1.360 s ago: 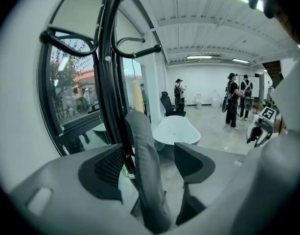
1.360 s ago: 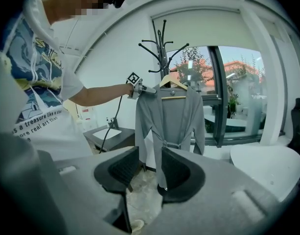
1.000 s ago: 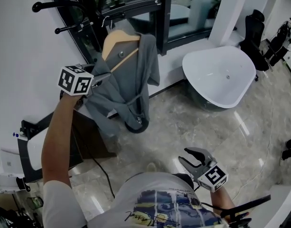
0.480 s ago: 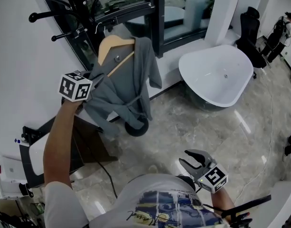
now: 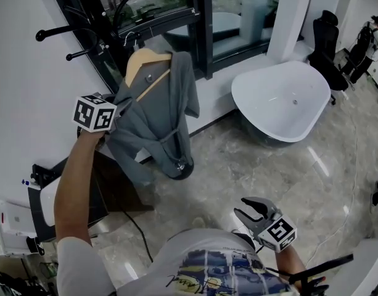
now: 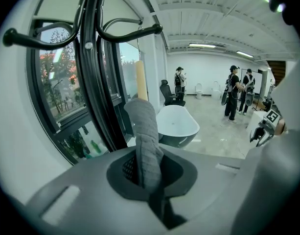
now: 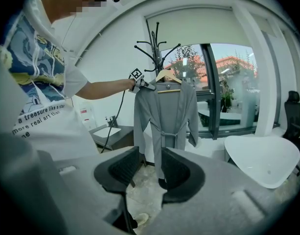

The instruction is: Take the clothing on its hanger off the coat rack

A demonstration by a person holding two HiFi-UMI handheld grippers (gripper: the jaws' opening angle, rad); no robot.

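Note:
A grey robe point(image 5: 158, 125) hangs on a wooden hanger point(image 5: 145, 63) hooked onto the black coat rack point(image 5: 84, 26) by the window. My left gripper point(image 5: 116, 105) is raised to the robe's left shoulder. In the left gripper view the left gripper point(image 6: 149, 168) is shut on a fold of the grey robe point(image 6: 144, 126), and the hanger's wooden arm point(image 6: 141, 80) stands just behind it. My right gripper point(image 5: 255, 210) is low by the person's body with its jaws apart. Its own view shows the right gripper point(image 7: 150, 173) open and empty, the robe point(image 7: 164, 116) far ahead.
A white bathtub point(image 5: 281, 97) stands to the right of the rack on the marble floor. A dark cabinet point(image 5: 118, 190) with a cable sits below the robe at left. A black chair point(image 5: 327, 32) is at the far right. Several people point(image 6: 233, 94) stand far off.
The left gripper's jaws have closed on the robe's shoulder. The robe's hem has swung a little to the left. The right gripper has hardly shifted.

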